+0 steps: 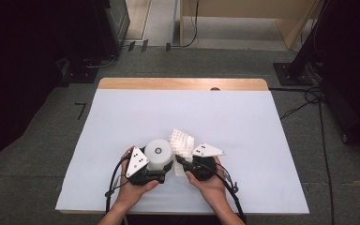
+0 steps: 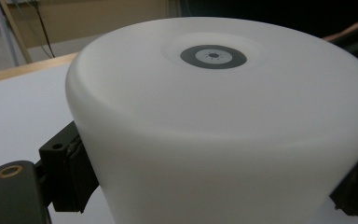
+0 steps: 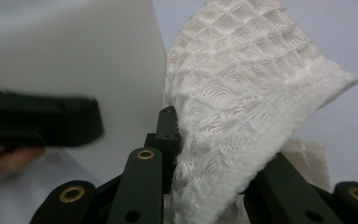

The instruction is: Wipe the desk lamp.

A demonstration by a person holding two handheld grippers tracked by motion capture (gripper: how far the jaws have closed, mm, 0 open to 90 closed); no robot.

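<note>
A white round container (image 1: 158, 153) with a grey ring mark on top stands on the white table (image 1: 183, 117), near its front edge. My left gripper (image 1: 153, 169) is shut on it; in the left gripper view the black pads (image 2: 70, 175) press both sides of the white container (image 2: 223, 130). A white waffle-weave cloth (image 1: 182, 144) stands up just right of the container. My right gripper (image 1: 183, 165) is shut on that cloth; in the right gripper view the waffle cloth (image 3: 242, 102) rises from between the jaws, right beside the container's white wall (image 3: 74, 56).
A wooden strip (image 1: 183, 84) runs along the table's far edge. Grey carpet (image 1: 37, 140) surrounds the table, with cables (image 1: 318, 122) on the floor at the right and dark equipment at the left and right. Bare table surface lies behind and beside both hands.
</note>
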